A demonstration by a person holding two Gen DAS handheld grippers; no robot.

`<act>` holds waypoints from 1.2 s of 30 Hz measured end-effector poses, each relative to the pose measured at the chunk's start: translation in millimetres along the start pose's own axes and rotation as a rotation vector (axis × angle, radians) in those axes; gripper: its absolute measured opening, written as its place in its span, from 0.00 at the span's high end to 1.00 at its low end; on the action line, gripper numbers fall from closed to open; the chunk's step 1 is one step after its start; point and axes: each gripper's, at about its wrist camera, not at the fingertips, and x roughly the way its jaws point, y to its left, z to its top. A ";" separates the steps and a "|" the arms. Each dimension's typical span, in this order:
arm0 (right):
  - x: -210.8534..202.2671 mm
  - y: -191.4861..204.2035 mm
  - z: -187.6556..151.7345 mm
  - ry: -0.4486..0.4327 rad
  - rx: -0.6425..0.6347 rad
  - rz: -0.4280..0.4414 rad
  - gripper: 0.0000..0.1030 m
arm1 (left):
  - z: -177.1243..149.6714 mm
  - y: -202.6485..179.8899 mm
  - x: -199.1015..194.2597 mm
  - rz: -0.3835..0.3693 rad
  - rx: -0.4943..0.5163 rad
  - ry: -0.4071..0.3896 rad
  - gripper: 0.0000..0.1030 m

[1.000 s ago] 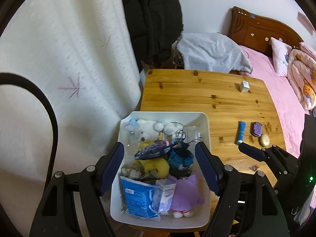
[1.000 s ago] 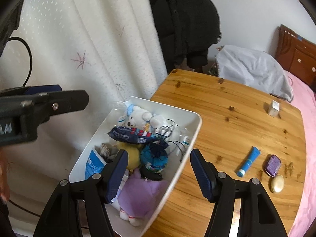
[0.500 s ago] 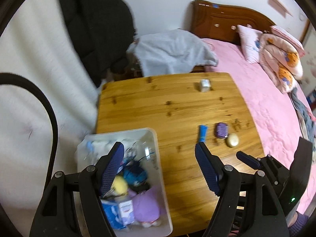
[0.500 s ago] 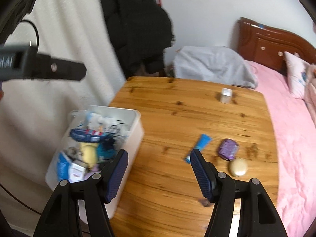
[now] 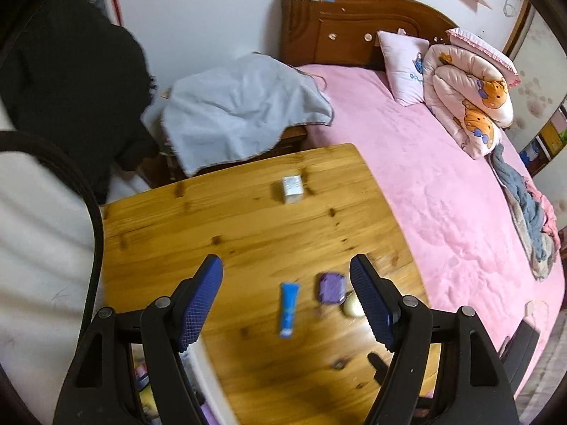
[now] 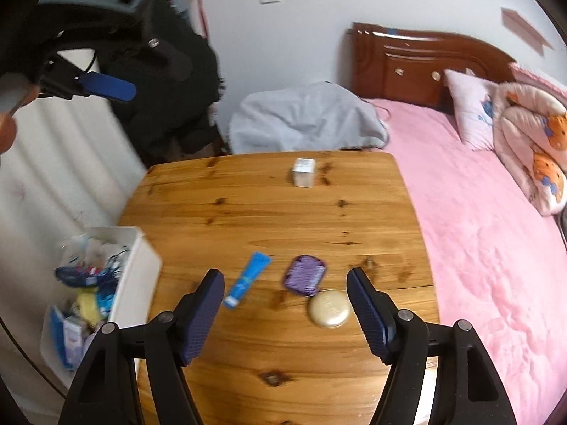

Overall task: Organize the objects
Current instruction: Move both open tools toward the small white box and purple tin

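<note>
Both tools hang above the wooden table (image 6: pixel 276 209) with jaws spread wide and empty: the left tool (image 5: pixel 286 285), the right tool (image 6: pixel 285 292). Between the right tool's fingers lie a blue tube (image 6: pixel 247 279), a purple case (image 6: pixel 304 275) and a cream oval soap (image 6: pixel 329 308). A small white box (image 6: pixel 304 172) stands well apart near the far edge, and the full white bin (image 6: pixel 136 272) sits at the table's left edge.

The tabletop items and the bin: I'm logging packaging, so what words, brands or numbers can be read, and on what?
None can be read.
Blue tube: print blurred.
Small white box: label too small.
Purple case and gold compact: embossing illegible.
Packets in the white bin: blurred.
Left gripper body lettering: smeared.
</note>
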 end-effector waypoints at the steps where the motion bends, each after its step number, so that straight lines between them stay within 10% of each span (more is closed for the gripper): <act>1: 4.2 -6.4 0.4 0.004 0.010 -0.003 0.30 | 6.1 -3.3 8.8 0.001 -0.002 0.012 0.25; 16: 63.9 -82.4 -2.5 0.061 0.103 0.022 0.24 | 75.8 -16.0 163.0 0.060 -0.030 0.167 0.16; 36: 126.6 -64.0 -47.7 0.126 -0.061 0.029 0.22 | 81.5 -2.6 287.1 0.171 -0.135 0.249 0.16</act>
